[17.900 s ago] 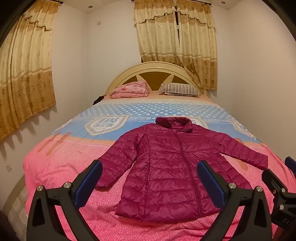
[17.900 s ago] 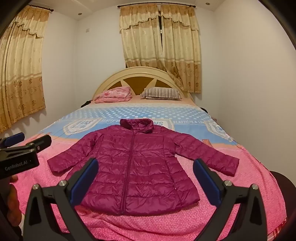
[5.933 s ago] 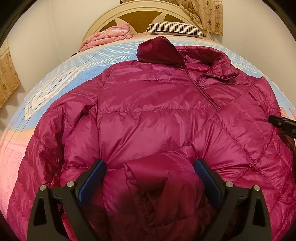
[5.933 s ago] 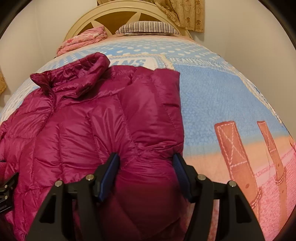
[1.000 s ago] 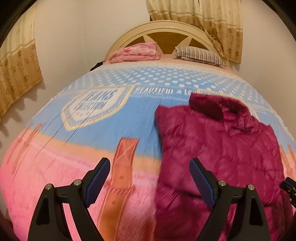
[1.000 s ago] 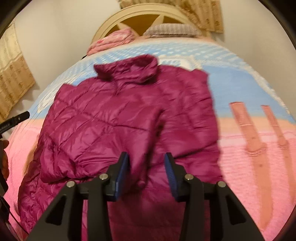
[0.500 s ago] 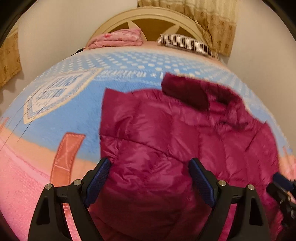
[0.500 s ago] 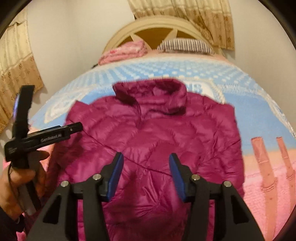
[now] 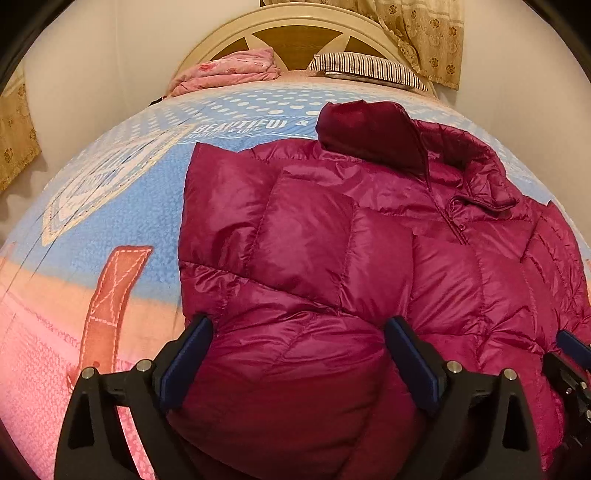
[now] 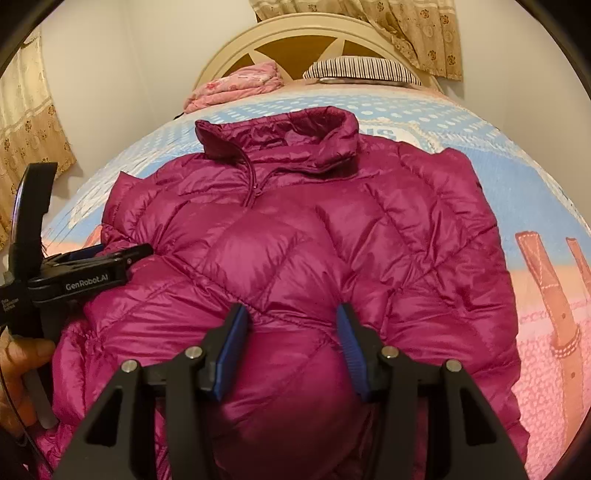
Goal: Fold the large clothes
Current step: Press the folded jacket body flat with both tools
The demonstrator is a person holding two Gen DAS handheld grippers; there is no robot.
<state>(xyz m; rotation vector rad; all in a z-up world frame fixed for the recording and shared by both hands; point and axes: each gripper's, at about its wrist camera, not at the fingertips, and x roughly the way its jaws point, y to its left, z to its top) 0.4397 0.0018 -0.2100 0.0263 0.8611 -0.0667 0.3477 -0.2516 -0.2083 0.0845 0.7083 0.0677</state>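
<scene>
Left tool (image 9: 297, 356) lower, opening astride jacket (image 9: 332, 240); right tool (image 10: 291, 345) half-wide over it.

A wide bed (image 9: 110, 206) fills the room, spread with a fleecy cover in blue, peach and pink, printed with white dots, lettering and brown strap shapes. At its far end stands a cream arched headboard with golden-brown wooden panels (image 9: 295, 35). Against it lie a folded pink floral quilt (image 9: 229, 70) on the left and a brown-and-white striped pillow (image 9: 369, 68) on the right. Plain off-white walls (image 9: 110, 55) enclose the bed. Beige patterned curtains (image 9: 424, 37) hang behind the headboard, and more at the left wall.
</scene>
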